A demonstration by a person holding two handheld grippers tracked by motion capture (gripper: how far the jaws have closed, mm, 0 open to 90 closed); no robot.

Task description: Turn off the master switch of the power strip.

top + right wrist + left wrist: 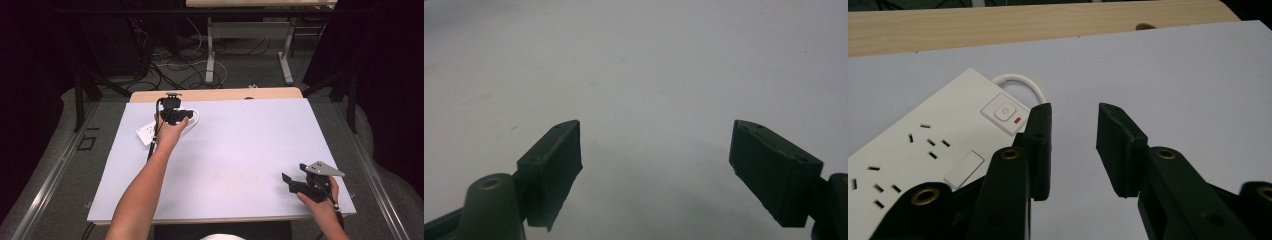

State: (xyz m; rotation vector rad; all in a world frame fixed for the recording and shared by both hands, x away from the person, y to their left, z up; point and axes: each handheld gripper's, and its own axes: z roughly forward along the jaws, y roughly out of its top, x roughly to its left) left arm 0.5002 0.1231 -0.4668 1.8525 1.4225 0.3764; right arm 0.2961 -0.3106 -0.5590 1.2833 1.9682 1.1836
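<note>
The flat white plastic power strip [923,150] lies at the far left of the matte white bench [235,150]. The left tongs [1074,147] sit beside it, apart, seemingly gripping nothing — the right tongs [656,170] gape wide.

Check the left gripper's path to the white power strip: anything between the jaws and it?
Nothing visible. The left gripper hangs right beside the power strip, jaws parted with only bare mat between them. One jaw overlaps the strip's edge near the switch; its white cord loops behind, clear of the jaws.
</note>
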